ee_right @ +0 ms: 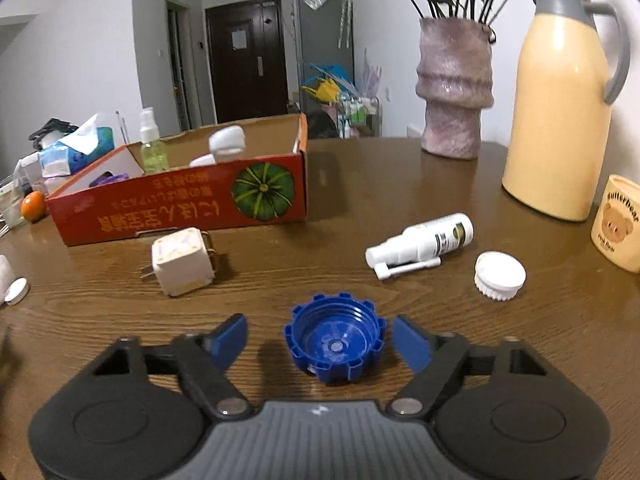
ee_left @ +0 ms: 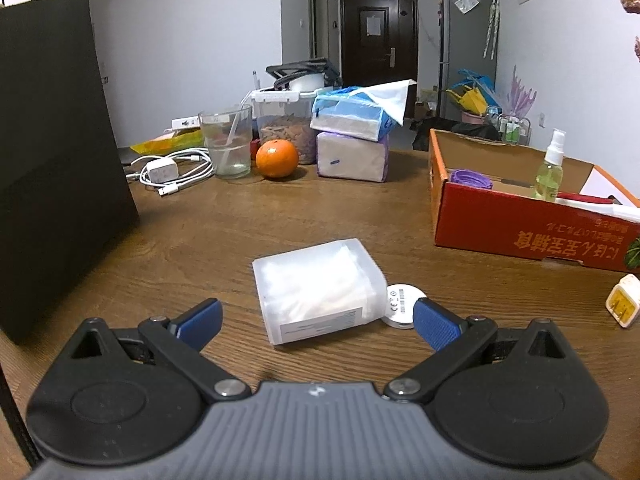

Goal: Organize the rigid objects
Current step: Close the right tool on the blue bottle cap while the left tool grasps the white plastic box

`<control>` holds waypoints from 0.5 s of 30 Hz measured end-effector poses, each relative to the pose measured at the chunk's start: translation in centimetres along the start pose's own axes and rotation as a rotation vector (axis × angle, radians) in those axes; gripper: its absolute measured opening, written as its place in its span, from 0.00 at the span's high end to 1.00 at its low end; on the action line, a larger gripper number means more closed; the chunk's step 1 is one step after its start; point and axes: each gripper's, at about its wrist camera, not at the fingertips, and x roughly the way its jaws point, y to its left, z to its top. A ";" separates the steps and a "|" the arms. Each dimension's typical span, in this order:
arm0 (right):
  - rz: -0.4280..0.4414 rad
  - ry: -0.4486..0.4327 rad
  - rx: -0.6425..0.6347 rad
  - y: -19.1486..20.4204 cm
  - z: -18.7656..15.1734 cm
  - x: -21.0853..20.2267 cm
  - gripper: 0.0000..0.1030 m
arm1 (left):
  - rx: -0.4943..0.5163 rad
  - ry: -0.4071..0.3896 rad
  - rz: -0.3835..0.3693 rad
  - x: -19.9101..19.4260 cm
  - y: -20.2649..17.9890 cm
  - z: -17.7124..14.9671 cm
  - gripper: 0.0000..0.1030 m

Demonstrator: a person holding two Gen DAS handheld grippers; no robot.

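My left gripper (ee_left: pixel 316 322) is spread wide around the translucent plastic box (ee_left: pixel 316 290) on the table (ee_left: pixel 224 224). My right gripper (ee_right: pixel 320 338) gapes open, blue cap (ee_right: pixel 335 343) between its fingers, untouched.

The cream mug (ee_right: pixel 616 232) reads "Butterbear"; the red box's (ee_right: pixel 180 208) upside-down print is unreadable

White walls (ee_left: pixel 192 40) all round, a dark door (ee_left: pixel 378 36) at the far end, grey fridge (ee_left: pixel 468 48) beside it, brown wooden table (ee_left: pixel 240 224) up front
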 end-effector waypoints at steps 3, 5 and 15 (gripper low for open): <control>0.002 0.016 0.021 -0.3 0.0 0.4 0.48 | -0.009 0.017 0.003 0.7 0.2 0.1 0.00; 0.002 0.012 0.028 -0.3 0.0 0.5 0.48 | -0.017 0.025 0.007 1.0 0.3 0.1 0.00; -0.013 -0.057 0.042 -0.1 0.1 -0.1 0.48 | -0.052 0.045 0.025 2.8 -0.1 1.1 0.00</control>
